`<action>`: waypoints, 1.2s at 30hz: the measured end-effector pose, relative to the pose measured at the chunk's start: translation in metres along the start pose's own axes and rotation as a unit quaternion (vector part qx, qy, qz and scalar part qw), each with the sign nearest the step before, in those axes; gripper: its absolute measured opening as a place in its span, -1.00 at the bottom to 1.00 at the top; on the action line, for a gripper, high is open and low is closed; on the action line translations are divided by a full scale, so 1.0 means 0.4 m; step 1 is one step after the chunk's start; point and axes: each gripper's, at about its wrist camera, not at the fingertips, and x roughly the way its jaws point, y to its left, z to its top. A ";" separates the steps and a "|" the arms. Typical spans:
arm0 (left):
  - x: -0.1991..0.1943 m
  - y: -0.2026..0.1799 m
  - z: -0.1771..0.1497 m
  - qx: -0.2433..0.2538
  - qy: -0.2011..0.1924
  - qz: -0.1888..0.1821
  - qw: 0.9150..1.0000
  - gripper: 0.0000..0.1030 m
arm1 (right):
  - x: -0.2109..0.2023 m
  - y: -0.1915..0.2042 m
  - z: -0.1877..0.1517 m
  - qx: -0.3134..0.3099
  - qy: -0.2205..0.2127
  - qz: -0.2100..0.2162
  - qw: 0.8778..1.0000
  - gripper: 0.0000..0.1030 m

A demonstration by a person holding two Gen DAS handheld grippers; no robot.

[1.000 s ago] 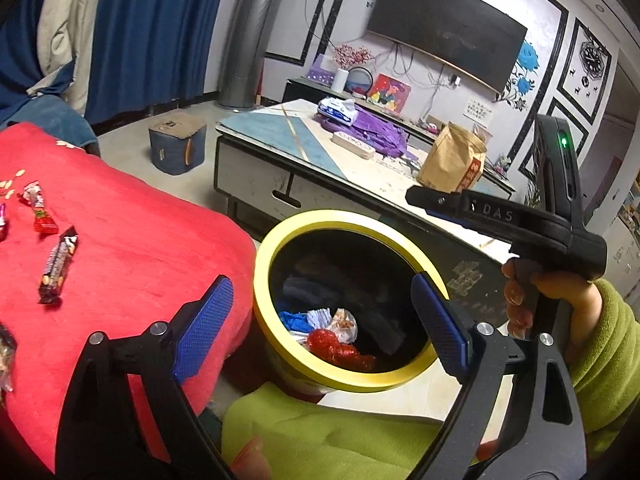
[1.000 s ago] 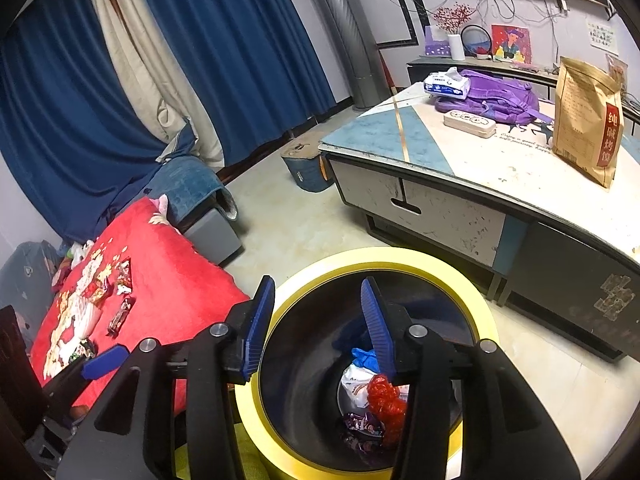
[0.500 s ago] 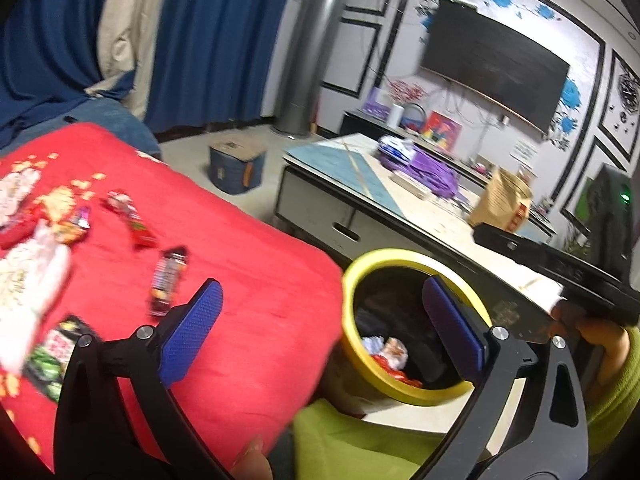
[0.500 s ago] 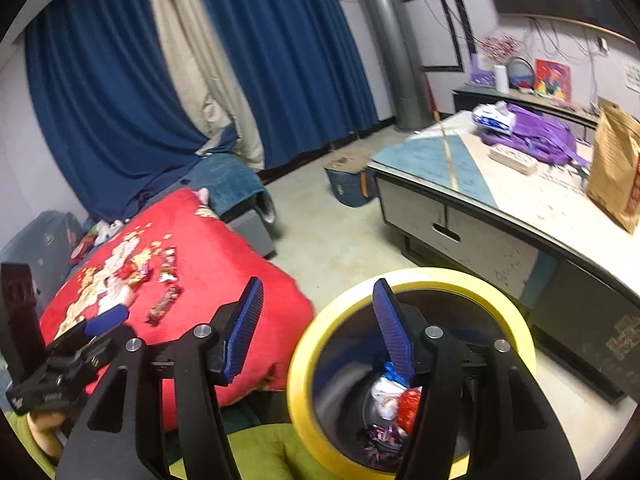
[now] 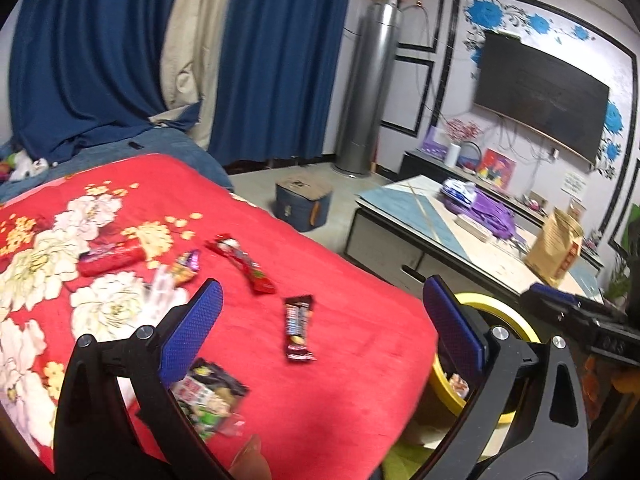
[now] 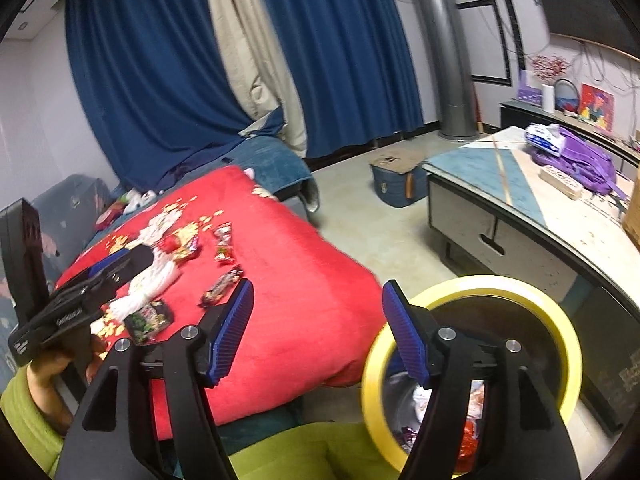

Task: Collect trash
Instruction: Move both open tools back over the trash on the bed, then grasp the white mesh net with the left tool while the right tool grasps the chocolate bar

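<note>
Jaws of the left gripper (image 5: 322,322) stand spread to their widest, with nothing between the blue pads. Jaws of the right gripper (image 6: 318,330) are opening, and nothing sits between them either; red cloth shows through the gap.

Left wrist view: a dark brown snack-bar wrapper (image 5: 297,328) lies flat on the red flower-printed blanket (image 5: 348,392), between the two pads in this view and clear of both. At 11 o'clock from it lies a long red wrapper (image 5: 242,263), tilted. A small purple-and-orange wrapper (image 5: 186,266) and a red tube-shaped packet (image 5: 110,258) lie further toward 10 o'clock. A dark green-printed packet (image 5: 210,400) lies at 7 o'clock, just beside the left pad and blurred. At 3 o'clock, off the blanket's edge, stands the round bin with the yellow rim (image 5: 508,320); wrappers are visible inside it.

Right wrist view: the same bin (image 6: 560,324) sits at 4 o'clock, behind the right-side pad, with red and white wrappers at its bottom. At 9 o'clock, a hand (image 6: 60,364) in a green sleeve holds the left gripper's handle over the blanket. A low table with a blue-and-cream top (image 6: 492,172) stands at 2 o'clock, carrying a purple bag (image 6: 580,160).
</note>
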 end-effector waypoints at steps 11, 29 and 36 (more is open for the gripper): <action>-0.024 0.120 0.013 -0.035 -0.011 0.044 0.998 0.79 | 0.097 0.150 0.012 -0.034 0.027 0.045 0.998 0.28; -0.038 0.281 -0.018 -0.064 0.029 0.087 0.994 0.79 | 0.287 0.323 0.012 -0.085 0.075 0.062 0.992 0.28; -0.022 0.335 -0.058 -0.083 0.074 0.076 0.991 0.79 | 0.372 0.329 -0.004 -0.084 0.102 0.040 0.990 0.28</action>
